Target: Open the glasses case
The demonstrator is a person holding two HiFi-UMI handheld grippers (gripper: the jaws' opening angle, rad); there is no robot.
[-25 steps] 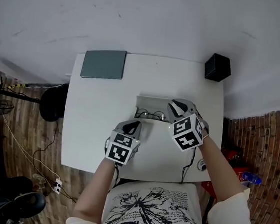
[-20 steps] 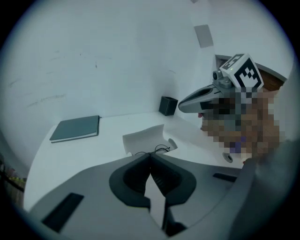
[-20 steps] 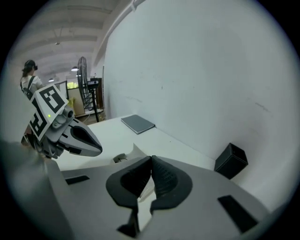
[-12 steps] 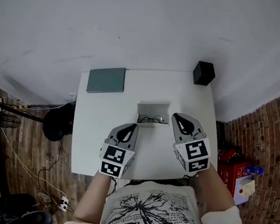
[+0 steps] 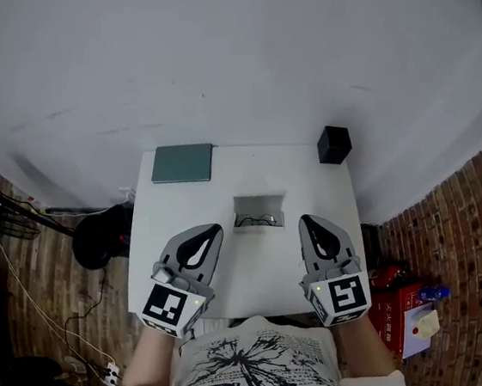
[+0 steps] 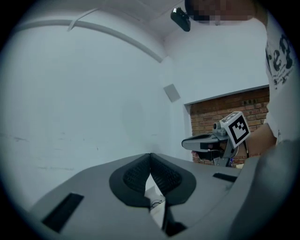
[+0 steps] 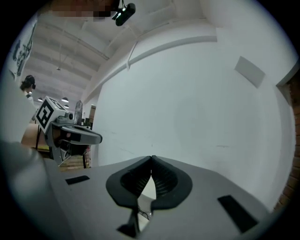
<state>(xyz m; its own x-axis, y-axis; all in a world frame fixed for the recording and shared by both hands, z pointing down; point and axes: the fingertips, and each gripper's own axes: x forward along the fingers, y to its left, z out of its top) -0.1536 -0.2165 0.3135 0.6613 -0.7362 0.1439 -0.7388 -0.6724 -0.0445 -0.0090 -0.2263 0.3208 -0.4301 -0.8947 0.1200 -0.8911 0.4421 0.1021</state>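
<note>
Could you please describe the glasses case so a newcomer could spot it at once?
On the white square table, look near the middle for the pale grey rectangular glasses case. Unlike the flat grey-green pad and small black cube at the far corners, it lies open with thin-framed spectacles inside.

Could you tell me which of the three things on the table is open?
The glasses case mid-table: lid up, glasses showing inside. The flat grey pad and black box show no opening.
</note>
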